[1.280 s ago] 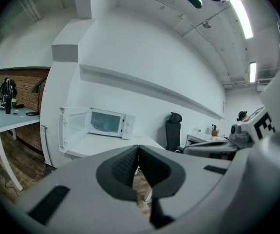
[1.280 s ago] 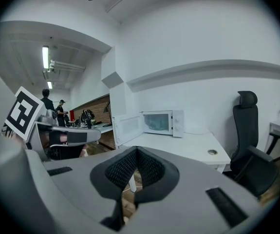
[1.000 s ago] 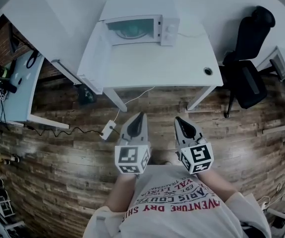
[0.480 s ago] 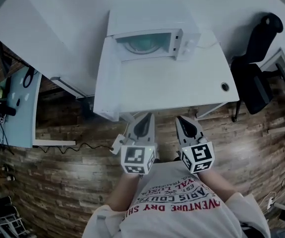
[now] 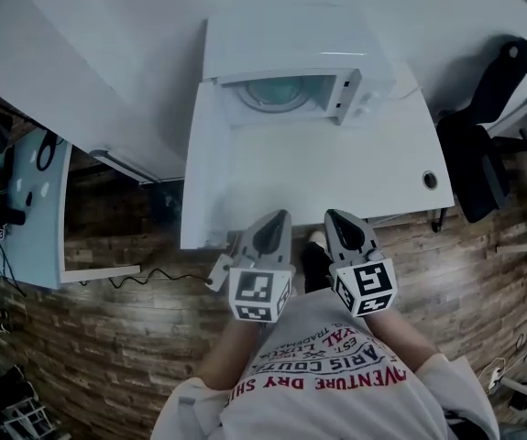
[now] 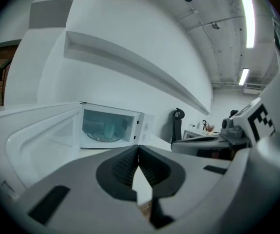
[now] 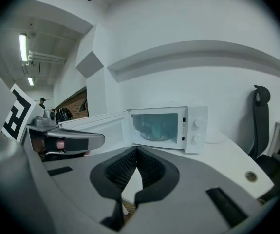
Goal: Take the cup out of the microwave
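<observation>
Cup (image 7: 155, 127): stands inside the open microwave (image 5: 281, 58), at 12 o'clock from both grippers and well apart from them. Left gripper (image 5: 276, 220) and right gripper (image 5: 338, 218): jaws together, empty. The cup is probably light, rigid and smooth-walled. Clamp across the wall at mid-height, gently.

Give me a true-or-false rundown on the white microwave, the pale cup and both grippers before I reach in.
1. The white microwave's door is swung open. True.
2. The pale cup stands on the white table in front of the microwave. False: it stands inside the microwave, on the glass turntable.
3. The left gripper holds the cup. False: its jaws are together with nothing between them.
4. The right gripper is shut and empty. True.
5. The black office chair stands left of the table. False: it stands to the table's right.
</observation>
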